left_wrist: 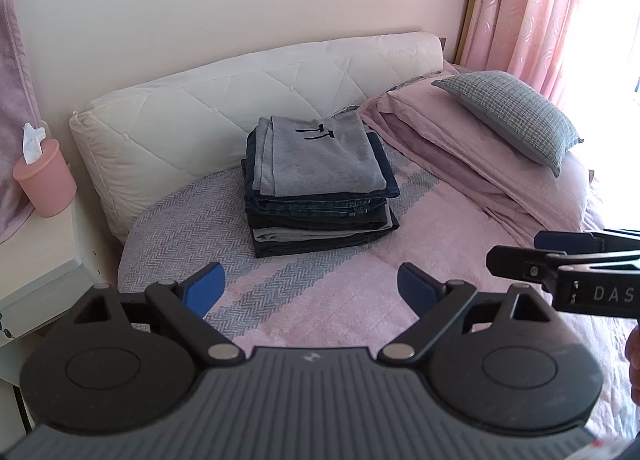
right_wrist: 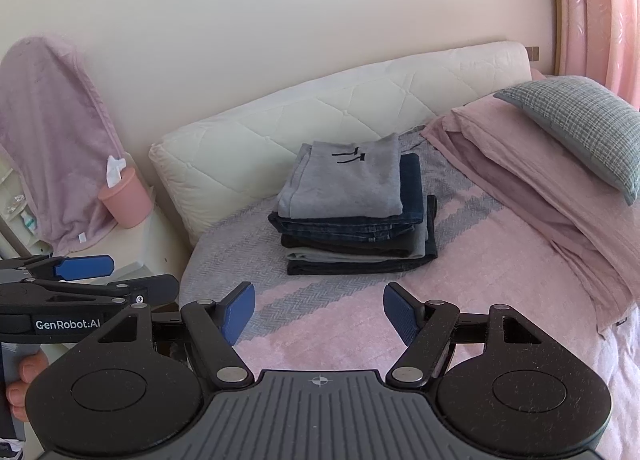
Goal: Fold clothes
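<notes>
A neat stack of folded clothes rests on the bed near the headboard, with a grey garment on top and dark jeans and other dark pieces below. My left gripper hovers over the pink bedspread in front of the stack, open and empty. My right gripper is likewise open and empty, short of the stack. Each gripper shows in the other's view: the right gripper at the right edge, the left gripper at the left edge, held by a hand.
A white quilted headboard cushion backs the bed. A folded pink blanket with a grey checked pillow lies right. A pink tissue holder stands on the white nightstand at left. Pink curtains hang at right.
</notes>
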`<act>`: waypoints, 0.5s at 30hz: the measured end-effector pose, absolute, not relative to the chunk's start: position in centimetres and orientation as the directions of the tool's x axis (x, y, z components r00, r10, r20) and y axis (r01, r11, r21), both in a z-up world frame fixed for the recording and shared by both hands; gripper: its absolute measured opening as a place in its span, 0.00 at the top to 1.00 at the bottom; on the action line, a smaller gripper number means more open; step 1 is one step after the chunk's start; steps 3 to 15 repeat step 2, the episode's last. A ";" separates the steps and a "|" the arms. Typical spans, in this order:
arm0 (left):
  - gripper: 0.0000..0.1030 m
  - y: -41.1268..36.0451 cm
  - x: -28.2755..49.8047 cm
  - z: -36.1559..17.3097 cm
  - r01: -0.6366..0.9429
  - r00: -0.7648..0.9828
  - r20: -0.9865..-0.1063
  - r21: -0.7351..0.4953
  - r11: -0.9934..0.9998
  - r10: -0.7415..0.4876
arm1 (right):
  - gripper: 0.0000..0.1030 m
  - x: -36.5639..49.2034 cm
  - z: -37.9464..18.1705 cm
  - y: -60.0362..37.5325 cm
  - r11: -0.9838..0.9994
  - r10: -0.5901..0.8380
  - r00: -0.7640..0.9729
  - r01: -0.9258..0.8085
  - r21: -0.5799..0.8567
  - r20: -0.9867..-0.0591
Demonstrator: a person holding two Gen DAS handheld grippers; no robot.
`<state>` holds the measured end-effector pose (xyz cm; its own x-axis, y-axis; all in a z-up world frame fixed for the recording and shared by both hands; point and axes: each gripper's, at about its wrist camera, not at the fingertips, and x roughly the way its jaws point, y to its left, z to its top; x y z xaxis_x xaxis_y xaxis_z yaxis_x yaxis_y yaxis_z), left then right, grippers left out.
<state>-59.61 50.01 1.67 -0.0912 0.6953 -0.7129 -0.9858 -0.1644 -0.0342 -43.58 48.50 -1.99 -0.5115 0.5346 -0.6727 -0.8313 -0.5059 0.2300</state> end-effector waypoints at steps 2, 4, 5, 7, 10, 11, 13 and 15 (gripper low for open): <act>0.11 49.9 -59.4 1.7 -0.986 -0.099 -0.712 -0.026 -0.167 0.695 | 0.34 -43.5 -2.0 48.2 -0.504 0.538 -0.509 -0.833 0.228 -0.672; 0.11 49.9 -59.4 1.7 -0.986 -0.099 -0.712 -0.026 -0.167 0.695 | 0.34 -43.5 -2.0 48.2 -0.504 0.538 -0.509 -0.833 0.228 -0.672; 0.11 49.9 -59.4 1.7 -0.986 -0.099 -0.712 -0.026 -0.167 0.695 | 0.34 -43.5 -2.0 48.2 -0.504 0.538 -0.509 -0.833 0.228 -0.672; 0.11 49.9 -59.4 1.7 -0.986 -0.099 -0.712 -0.026 -0.167 0.695 | 0.34 -43.5 -2.0 48.2 -0.504 0.538 -0.509 -0.833 0.228 -0.672; 0.11 49.9 -59.4 1.7 -0.986 -0.099 -0.712 -0.026 -0.167 0.695 | 0.34 -43.5 -2.0 48.2 -0.504 0.538 -0.509 -0.833 0.228 -0.672; 0.11 49.9 -59.4 1.7 -0.986 -0.099 -0.712 -0.026 -0.167 0.695 | 0.34 -43.5 -2.0 48.2 -0.504 0.538 -0.509 -0.833 0.228 -0.672; 0.11 49.9 -59.4 1.7 -0.986 -0.099 -0.712 -0.026 -0.167 0.695 | 0.34 -43.5 -2.0 48.2 -0.504 0.538 -0.509 -0.833 0.228 -0.672; 0.11 49.9 -59.4 1.7 -0.986 -0.099 -0.712 -0.026 -0.167 0.695 | 0.34 -43.5 -2.0 48.2 -0.504 0.538 -0.509 -0.833 0.228 -0.672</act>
